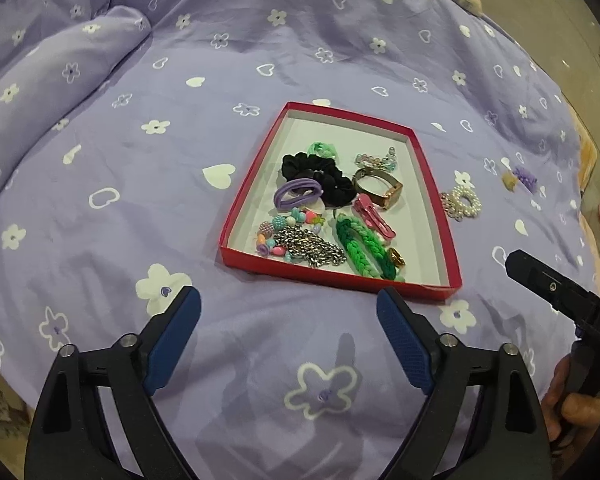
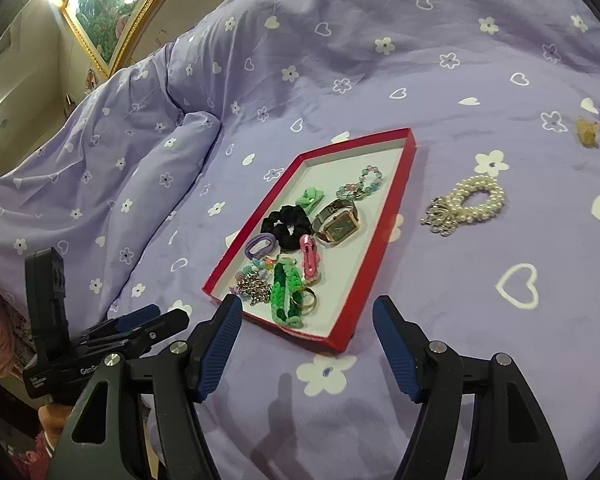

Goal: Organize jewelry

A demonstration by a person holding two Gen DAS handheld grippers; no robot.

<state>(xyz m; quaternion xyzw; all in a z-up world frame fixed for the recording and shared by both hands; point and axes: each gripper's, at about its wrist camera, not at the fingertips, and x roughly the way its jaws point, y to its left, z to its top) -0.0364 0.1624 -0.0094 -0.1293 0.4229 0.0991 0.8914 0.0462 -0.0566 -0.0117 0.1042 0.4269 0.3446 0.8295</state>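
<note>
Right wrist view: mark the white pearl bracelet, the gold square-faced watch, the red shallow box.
white pearl bracelet (image 2: pixel 478 198), right wrist view, on its pearl strands
gold square-faced watch (image 2: pixel 341 229), right wrist view, on its dark dial
red shallow box (image 2: pixel 374 258), right wrist view, on its right wall

The right gripper (image 2: pixel 306 314) hangs over the lilac bedspread (image 2: pixel 380 60) with jaws apart and nothing between them, just in front of the red tray (image 2: pixel 374 248). The tray holds a watch (image 2: pixel 338 224), a black scrunchie (image 2: pixel 286 226) and a green braided band (image 2: pixel 286 288). A pearl bracelet (image 2: pixel 470 202) lies on the bedspread beside the tray, apart from it.
</note>
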